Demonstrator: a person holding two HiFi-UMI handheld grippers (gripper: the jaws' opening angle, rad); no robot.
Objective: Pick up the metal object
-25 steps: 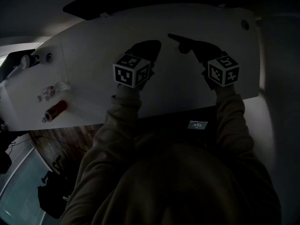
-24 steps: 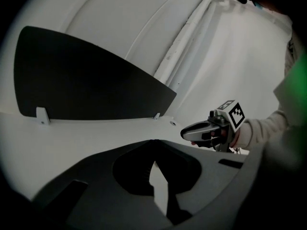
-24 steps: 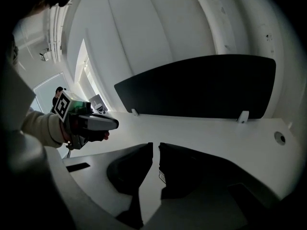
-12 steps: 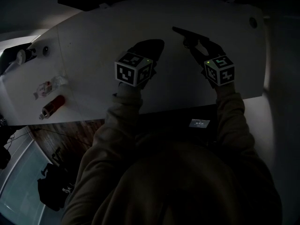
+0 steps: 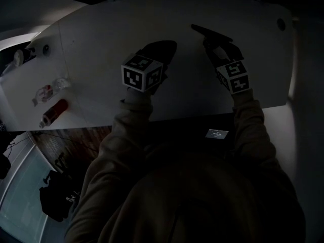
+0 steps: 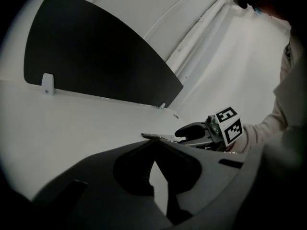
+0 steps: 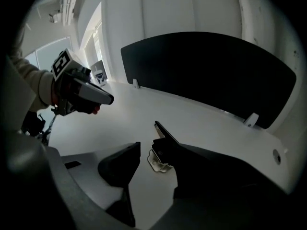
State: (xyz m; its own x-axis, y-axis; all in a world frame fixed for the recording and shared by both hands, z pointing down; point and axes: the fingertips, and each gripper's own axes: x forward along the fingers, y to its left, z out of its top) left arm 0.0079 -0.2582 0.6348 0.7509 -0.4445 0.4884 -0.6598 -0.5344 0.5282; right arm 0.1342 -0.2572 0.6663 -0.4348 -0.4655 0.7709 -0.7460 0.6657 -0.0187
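Note:
The metal object (image 7: 165, 132) is a thin flat strip with a pale end piece, lying on the white table (image 5: 101, 39). It shows dark in the head view (image 5: 200, 29) and as a slim sliver in the left gripper view (image 6: 158, 136). My right gripper (image 7: 146, 150) hangs over it, open. Its jaws have just opened, and the pale end lies between them, close to the right jaw. In the head view the right gripper (image 5: 212, 42) sits at the table's right. My left gripper (image 5: 164, 47) hovers to its left, jaws shut on nothing (image 6: 153, 145).
A dark divider panel (image 7: 211, 71) stands along the table's far edge. At the table's left end lie a red cylinder (image 5: 53, 111), a plastic-wrapped item (image 5: 48, 90) and small round fittings (image 5: 45, 48). A cable hole (image 5: 281, 21) is at the far right corner.
Both grippers have sunk toward the table. The right gripper's jaws, together a second ago, now stand apart over the metal object, and that gripper has rolled.

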